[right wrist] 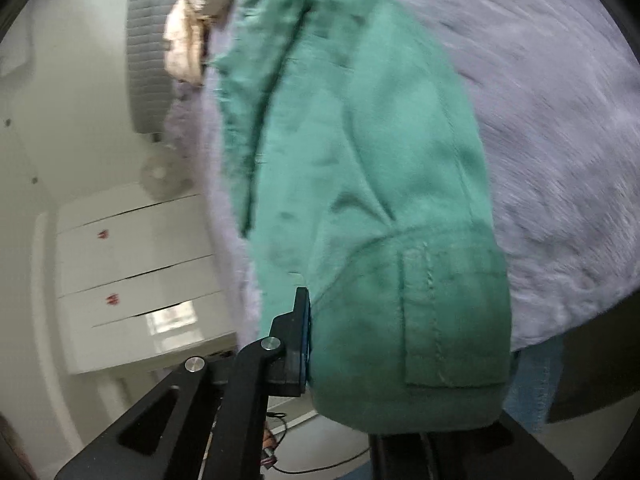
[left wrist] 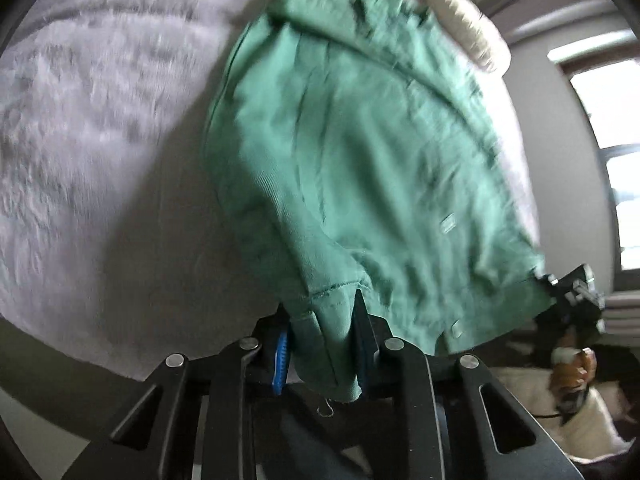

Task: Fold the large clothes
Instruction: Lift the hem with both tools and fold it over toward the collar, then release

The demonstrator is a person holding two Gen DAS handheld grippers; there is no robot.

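Green trousers (left wrist: 360, 152) hang stretched over the fluffy grey bed cover (left wrist: 100, 140). My left gripper (left wrist: 322, 344) is shut on a hem corner of the trousers, the cloth bunched between its blue-padded fingers (left wrist: 281, 356). In the left wrist view the right gripper (left wrist: 576, 292) holds the far corner at the right edge. In the right wrist view the trousers (right wrist: 360, 200) fill the middle, their waistband and belt loop (right wrist: 420, 312) draped over my right gripper (right wrist: 400, 344). Only its left finger (right wrist: 298, 340) shows; the other is hidden under cloth.
A beige garment (left wrist: 460, 4) lies at the far end of the bed and shows in the right wrist view (right wrist: 188, 40). A white drawer unit (right wrist: 132, 280) and a small fan (right wrist: 160, 174) stand left of the bed. Windows (left wrist: 616, 160) are at the right.
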